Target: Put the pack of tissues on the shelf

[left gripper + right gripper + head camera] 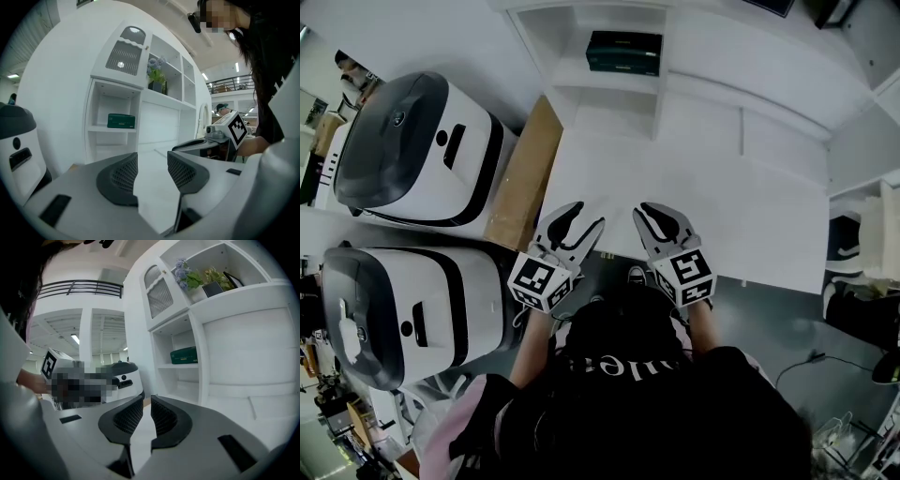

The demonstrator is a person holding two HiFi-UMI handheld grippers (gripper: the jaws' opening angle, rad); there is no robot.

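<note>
The pack of tissues (623,52) is a dark green box lying on a shelf of the white cabinet (572,23); it also shows in the left gripper view as the pack (121,121) and in the right gripper view as the pack (183,355). Both grippers hover over the near edge of the white counter (722,216), well short of the shelf. My left gripper (584,217) (152,159) is open with nothing between its pads. Beside it, my right gripper (652,214) (146,401) has its jaws drawn almost together, holding nothing.
Two white and dark grey machines (422,150) (403,309) stand at the left, with a brown board (525,173) between them and the counter. A potted plant (157,70) sits on a higher shelf. The person's head and dark top fill the bottom of the head view.
</note>
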